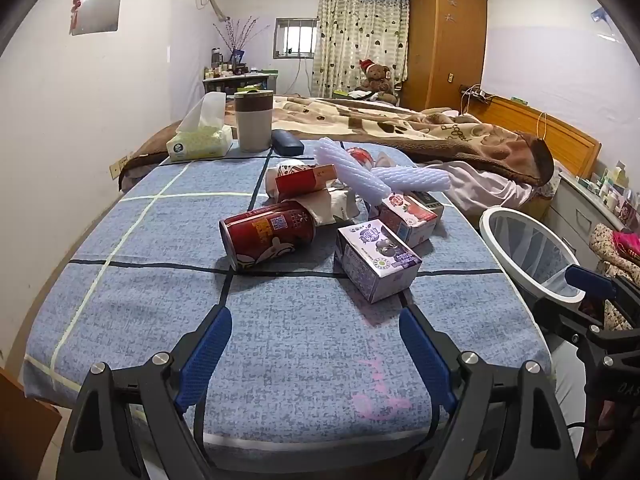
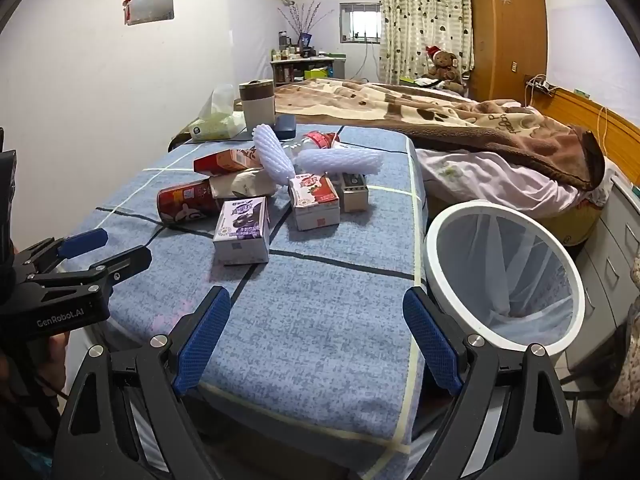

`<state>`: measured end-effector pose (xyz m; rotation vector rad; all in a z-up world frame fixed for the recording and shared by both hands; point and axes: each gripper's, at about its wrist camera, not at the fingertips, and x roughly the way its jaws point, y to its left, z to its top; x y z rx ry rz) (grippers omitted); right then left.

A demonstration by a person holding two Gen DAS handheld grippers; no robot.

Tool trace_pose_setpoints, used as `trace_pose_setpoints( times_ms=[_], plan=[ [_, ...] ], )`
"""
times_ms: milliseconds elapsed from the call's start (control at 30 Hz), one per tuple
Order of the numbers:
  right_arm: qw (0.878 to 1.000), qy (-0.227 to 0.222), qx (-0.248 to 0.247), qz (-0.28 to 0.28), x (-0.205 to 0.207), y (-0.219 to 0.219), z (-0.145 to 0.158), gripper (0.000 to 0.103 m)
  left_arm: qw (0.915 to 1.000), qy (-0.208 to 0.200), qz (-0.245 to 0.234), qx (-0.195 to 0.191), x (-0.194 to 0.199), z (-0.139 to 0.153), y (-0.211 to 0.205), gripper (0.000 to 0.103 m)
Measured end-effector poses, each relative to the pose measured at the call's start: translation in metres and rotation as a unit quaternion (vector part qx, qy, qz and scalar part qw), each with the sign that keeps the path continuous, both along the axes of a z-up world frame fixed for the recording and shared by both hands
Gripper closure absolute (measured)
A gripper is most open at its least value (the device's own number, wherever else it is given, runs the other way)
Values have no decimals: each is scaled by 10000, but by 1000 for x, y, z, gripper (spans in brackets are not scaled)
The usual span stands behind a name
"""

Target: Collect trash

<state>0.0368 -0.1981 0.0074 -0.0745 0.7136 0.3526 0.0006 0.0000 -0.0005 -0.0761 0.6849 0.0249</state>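
Trash lies in a heap on the blue checked tablecloth (image 1: 140, 280): a red can (image 1: 266, 236) on its side, a purple milk carton (image 1: 376, 264), a strawberry carton (image 1: 408, 214), a red box (image 1: 306, 182), crumpled paper (image 1: 332, 204) and white foam fruit nets (image 1: 360, 168). The heap also shows in the right wrist view: can (image 2: 186, 202), purple carton (image 2: 242, 230), strawberry carton (image 2: 314, 202), foam nets (image 2: 340, 160). My left gripper (image 1: 316, 320) is open and empty, short of the heap. My right gripper (image 2: 316, 308) is open and empty beside the white bin (image 2: 504, 276).
A tissue pack (image 1: 200, 142), a lidded cup (image 1: 253, 120) and a dark case (image 1: 286, 142) stand at the table's far end. A bed with a brown blanket (image 1: 440, 128) lies behind. The bin (image 1: 528, 252) stands off the table's right edge. Drawers (image 2: 616, 240) are at the right.
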Motion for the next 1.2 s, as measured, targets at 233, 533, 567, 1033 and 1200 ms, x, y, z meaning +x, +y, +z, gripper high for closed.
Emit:
trace_pose_setpoints(
  times_ms=[233,533,567,1033,1200],
  plan=[
    [10000,-7,-8,4,0,0,0,13,10000,7,-7,15,1,0,0,17],
    [10000,-7,-9,5,0,0,1,13,10000,17,-1,21,1,1,0,17],
    [10000,-8,-10,6,0,0,1,13,10000,17,-3,18,2,1,0,17],
    [10000,12,6,0,1,-1,1,13,10000,14,-4,20,2,1,0,17],
    [10000,8,1,-2,0,-1,1,13,10000,13,-6,23,2,1,0,17]
  ],
)
